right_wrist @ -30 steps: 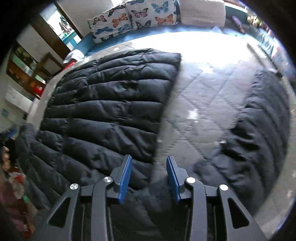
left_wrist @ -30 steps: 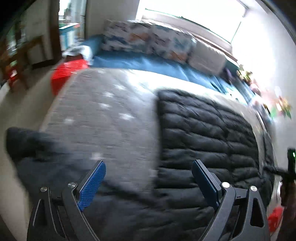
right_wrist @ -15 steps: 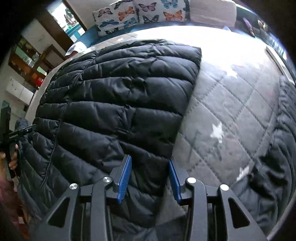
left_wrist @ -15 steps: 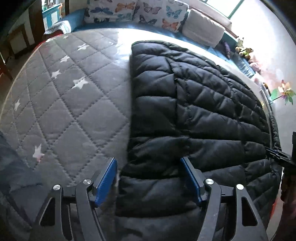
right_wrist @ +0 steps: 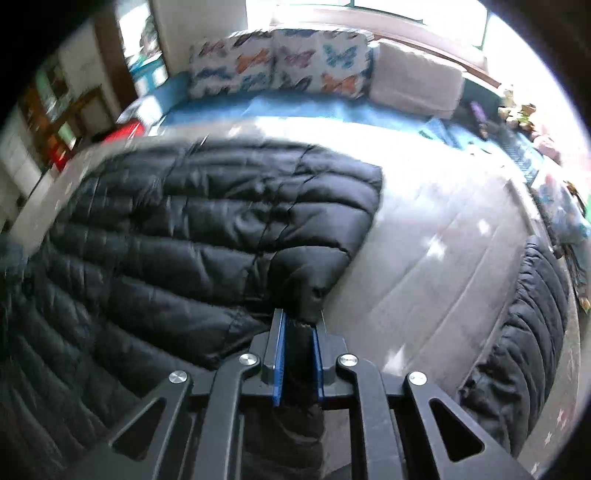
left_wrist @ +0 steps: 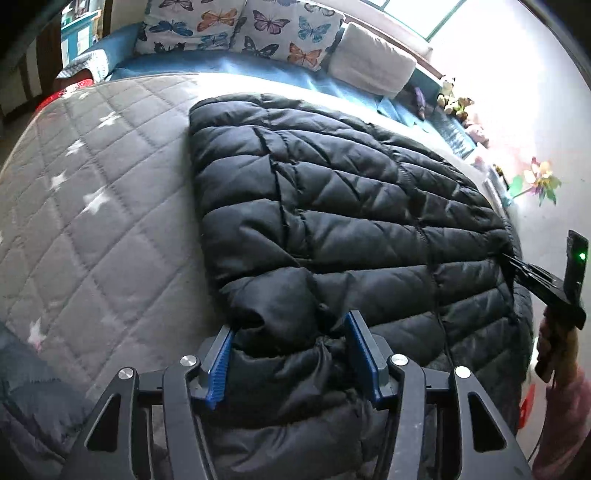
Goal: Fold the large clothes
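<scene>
The left tool (left_wrist: 291, 354) is closing, its blue ribbed pads (left_wrist: 218, 365) on either side of a puffed fold at the near edge of the black quilted down jacket (left_wrist: 332, 206). The fold fills the gap between the jaws and both pads touch the fabric. The right tool (right_wrist: 298, 332) is clamped nearly shut on a thin pinch of the same jacket (right_wrist: 207, 229), at the corner nearest the camera, where the fabric rises into a small peak just ahead of the pads.

Taking the jacket as the landmark: it lies spread flat on the grey quilted mattress with white stars (left_wrist: 92, 206), which shows bare on both sides of it. In the left wrist view the right tool (left_wrist: 515, 264) appears at the jacket's far right edge, held by a hand (left_wrist: 554, 354) with a pink sleeve (left_wrist: 565, 424) below it. Beyond the jacket's far end runs a strip of blue bedding (left_wrist: 236, 66), and behind that stand white pillows printed with coloured butterflies (left_wrist: 240, 26) and a plain pale cushion (left_wrist: 373, 62). To the right of the jacket in the right wrist view, across bare mattress (right_wrist: 424, 258), a second dark quilted garment (right_wrist: 524, 332) lies bunched along the mattress edge. A colourful pinwheel (left_wrist: 539, 181) shows past the jacket's right side in the left wrist view.
</scene>
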The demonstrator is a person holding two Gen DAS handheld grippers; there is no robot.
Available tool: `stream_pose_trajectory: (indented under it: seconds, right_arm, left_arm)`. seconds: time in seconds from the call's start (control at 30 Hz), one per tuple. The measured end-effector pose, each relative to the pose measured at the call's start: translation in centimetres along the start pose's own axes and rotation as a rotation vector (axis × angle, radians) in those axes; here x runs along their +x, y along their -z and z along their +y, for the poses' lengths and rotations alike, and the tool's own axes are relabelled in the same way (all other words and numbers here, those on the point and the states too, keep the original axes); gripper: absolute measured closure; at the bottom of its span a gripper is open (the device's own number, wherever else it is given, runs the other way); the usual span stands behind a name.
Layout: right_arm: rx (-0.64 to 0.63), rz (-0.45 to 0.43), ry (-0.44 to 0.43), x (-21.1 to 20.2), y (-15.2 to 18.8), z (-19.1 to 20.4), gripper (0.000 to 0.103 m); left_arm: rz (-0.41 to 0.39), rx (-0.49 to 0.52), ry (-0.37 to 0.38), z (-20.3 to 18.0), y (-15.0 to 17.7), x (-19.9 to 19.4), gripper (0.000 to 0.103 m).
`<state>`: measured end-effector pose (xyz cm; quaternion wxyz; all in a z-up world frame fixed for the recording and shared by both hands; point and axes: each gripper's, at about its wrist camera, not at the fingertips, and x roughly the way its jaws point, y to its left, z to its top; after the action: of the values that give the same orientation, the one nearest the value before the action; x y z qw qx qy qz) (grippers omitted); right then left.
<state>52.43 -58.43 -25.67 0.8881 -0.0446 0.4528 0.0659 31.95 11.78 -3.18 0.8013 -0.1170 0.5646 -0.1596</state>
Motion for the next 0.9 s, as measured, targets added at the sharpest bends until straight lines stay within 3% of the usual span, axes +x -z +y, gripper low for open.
stream_pose_trajectory:
  seconds: [0.07,0.1,0.17,0.3,0.47,0.67,0.83,0.9]
  right_arm:
    - [-0.009,0.039,0.054,1.7,-0.9,-0.3,0.089]
    - [-0.006,0.074,0.056,2.7,-1.0,-0.3,0.088]
    - [-0.024,0.111,0.054,3.0,-0.7,0.1,0.084]
    - [-0.049,0.099,0.057,-0.4,0.6,-0.3,0.083]
    - [-0.11,0.109,-0.033,-4.8,3.4,1.3,0.083]
    - [-0.247,0.151,-0.127,-7.6,9.1,6.2,0.083]
    - [-0.281,0.195,-0.151,-7.3,15.4,7.4,0.082]
    - [-0.292,0.189,-0.134,-6.5,17.4,7.3,0.081]
  left_arm:
    - [-0.01,0.0,-0.019,-0.4,-0.6,1.0,0.045]
    - [-0.002,0.031,-0.081,-0.7,-0.8,1.8,0.045]
    - [-0.004,0.052,-0.103,-0.8,-0.4,2.0,0.043]
    - [-0.027,0.094,-0.132,-1.0,1.2,0.0,0.043]
    - [-0.076,0.221,-0.188,-2.7,4.4,-4.0,0.043]
    - [-0.129,0.397,-0.292,-5.1,11.1,-7.7,0.042]
    - [-0.147,0.461,-0.258,-6.3,17.1,-9.3,0.042]
    - [-0.134,0.496,-0.282,-6.8,19.7,-9.0,0.042]
